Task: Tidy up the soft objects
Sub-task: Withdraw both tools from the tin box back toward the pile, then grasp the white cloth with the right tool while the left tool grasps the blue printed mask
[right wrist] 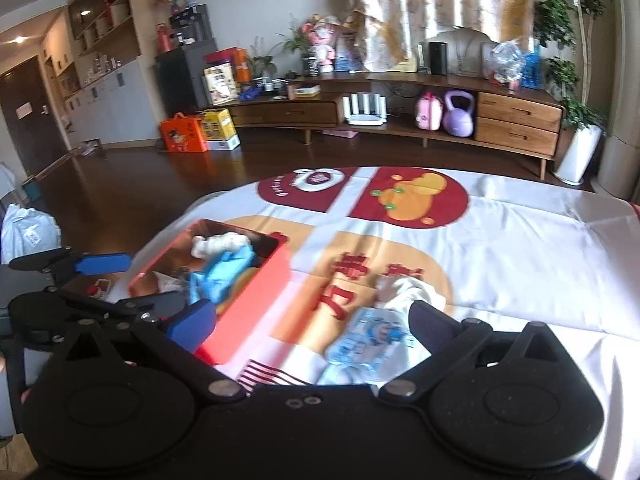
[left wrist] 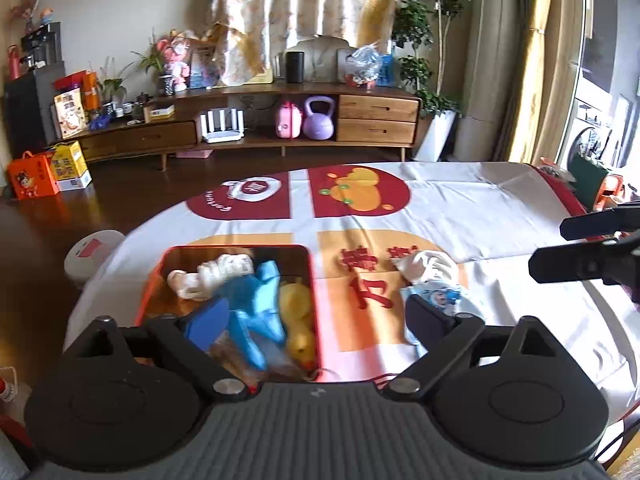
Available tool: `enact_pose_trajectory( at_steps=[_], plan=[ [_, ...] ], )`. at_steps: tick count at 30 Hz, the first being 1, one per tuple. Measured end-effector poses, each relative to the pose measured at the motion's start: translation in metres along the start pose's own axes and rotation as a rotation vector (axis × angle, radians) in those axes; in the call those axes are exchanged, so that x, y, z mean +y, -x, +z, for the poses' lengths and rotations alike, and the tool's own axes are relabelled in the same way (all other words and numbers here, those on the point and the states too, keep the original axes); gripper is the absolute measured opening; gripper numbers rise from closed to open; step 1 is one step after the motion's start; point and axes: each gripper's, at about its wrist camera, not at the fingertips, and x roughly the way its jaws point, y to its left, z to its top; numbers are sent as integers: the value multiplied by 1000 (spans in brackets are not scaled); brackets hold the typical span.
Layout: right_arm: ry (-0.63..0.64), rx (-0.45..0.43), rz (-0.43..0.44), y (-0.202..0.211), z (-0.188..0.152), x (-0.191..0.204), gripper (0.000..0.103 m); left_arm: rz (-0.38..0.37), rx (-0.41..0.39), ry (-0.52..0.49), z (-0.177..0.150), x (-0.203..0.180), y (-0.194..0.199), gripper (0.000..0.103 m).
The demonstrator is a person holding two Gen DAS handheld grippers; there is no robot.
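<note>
Task status: partly complete. The red box (left wrist: 308, 264) sits on the near left of the cloth-covered table (left wrist: 500, 208). It already holds several soft items: a white cloth toy (left wrist: 216, 276) at its far end, a blue cloth (left wrist: 256, 304) across the middle, and a yellow plush duck (left wrist: 298, 316) against its right wall.

One item remains outside. A white and pale blue printed garment (right wrist: 372, 336) lies crumpled on the tablecloth, to the right of the box and apart from it.

Left gripper (left wrist: 316, 320): released, jaws spread wide, nothing between them. It hangs over the near end of the box and the cloth beside it.

Right gripper (right wrist: 308, 324): released, jaws spread wide, empty. Its right finger is over the garment's near edge; contact cannot be confirmed.

Remaining step, as judged: grasp the garment and place it in the box. Space in the box appears tight.
</note>
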Motion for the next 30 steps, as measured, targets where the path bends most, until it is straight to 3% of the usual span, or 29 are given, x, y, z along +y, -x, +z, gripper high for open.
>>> enact_pose_trajectory(
  at_steps=[12, 16, 23, 30],
  plan=[
    [-44, 45, -80, -17, -3, -59, 103, -69, 43, -47, -8, -63, -38, 102],
    [-43, 73, -97, -31, -1, -75, 103, -115, 80, -21, -10, -74, -55, 102],
    [-58, 114, -98, -58, 3, -96, 103, -207, 146, -47, -18, -96, -88, 102],
    [-48, 165, -88, -91, 4, -105, 102, -219, 173, -68, -28, -112, -120, 102]
  ],
)
